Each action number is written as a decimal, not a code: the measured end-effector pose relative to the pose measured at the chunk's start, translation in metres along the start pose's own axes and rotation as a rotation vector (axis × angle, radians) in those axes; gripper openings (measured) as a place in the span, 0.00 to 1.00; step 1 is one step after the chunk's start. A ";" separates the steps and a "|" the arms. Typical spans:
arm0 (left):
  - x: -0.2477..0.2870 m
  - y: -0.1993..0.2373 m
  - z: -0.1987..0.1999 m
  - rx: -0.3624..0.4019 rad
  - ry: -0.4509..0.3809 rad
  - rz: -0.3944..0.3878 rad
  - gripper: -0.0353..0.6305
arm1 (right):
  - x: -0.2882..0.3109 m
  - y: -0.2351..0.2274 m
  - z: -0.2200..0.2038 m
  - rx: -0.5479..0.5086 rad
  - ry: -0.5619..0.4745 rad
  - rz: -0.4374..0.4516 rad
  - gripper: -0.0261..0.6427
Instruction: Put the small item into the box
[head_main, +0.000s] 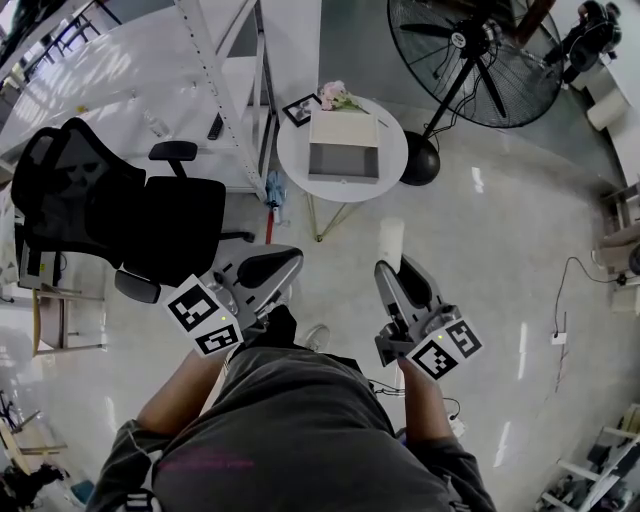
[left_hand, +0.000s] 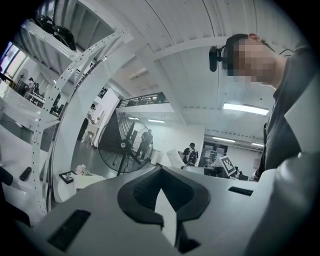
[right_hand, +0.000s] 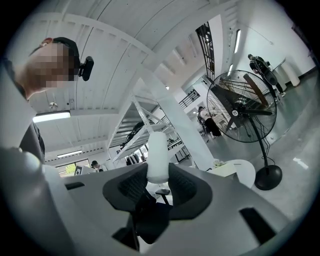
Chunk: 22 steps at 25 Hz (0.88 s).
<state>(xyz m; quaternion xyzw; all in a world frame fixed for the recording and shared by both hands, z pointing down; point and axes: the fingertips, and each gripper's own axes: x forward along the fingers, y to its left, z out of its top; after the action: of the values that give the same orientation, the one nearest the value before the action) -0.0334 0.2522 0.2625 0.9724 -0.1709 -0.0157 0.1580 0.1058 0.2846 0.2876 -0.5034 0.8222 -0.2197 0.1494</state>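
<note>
A small white cylinder (head_main: 392, 238) sticks out of my right gripper (head_main: 393, 270), whose jaws are shut on it. In the right gripper view the cylinder (right_hand: 157, 155) stands upright between the dark pads (right_hand: 130, 187). My left gripper (head_main: 283, 264) is held at waist height, shut with nothing in it; its pads (left_hand: 142, 192) meet in the left gripper view. The box (head_main: 344, 160) lies open on a round white table (head_main: 292, 152) some way ahead of both grippers, its lid (head_main: 344, 130) folded back.
A black office chair (head_main: 120, 215) stands at the left, close to my left gripper. A big floor fan (head_main: 475, 60) stands right of the table and a white shelving rack (head_main: 230, 80) left of it. A picture frame (head_main: 301, 109) and flowers (head_main: 338, 96) share the table.
</note>
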 end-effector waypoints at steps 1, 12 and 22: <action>0.002 0.001 0.000 -0.002 0.001 -0.001 0.07 | 0.001 -0.003 0.000 0.001 0.001 -0.002 0.24; 0.034 0.035 0.003 -0.013 0.010 -0.025 0.07 | 0.030 -0.033 0.008 -0.001 0.013 -0.025 0.24; 0.064 0.113 0.011 -0.052 0.028 -0.050 0.07 | 0.102 -0.072 0.009 0.011 0.043 -0.064 0.24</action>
<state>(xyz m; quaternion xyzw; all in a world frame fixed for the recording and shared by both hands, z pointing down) -0.0110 0.1269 0.2886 0.9721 -0.1436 -0.0103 0.1851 0.1194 0.1629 0.3140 -0.5238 0.8073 -0.2399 0.1275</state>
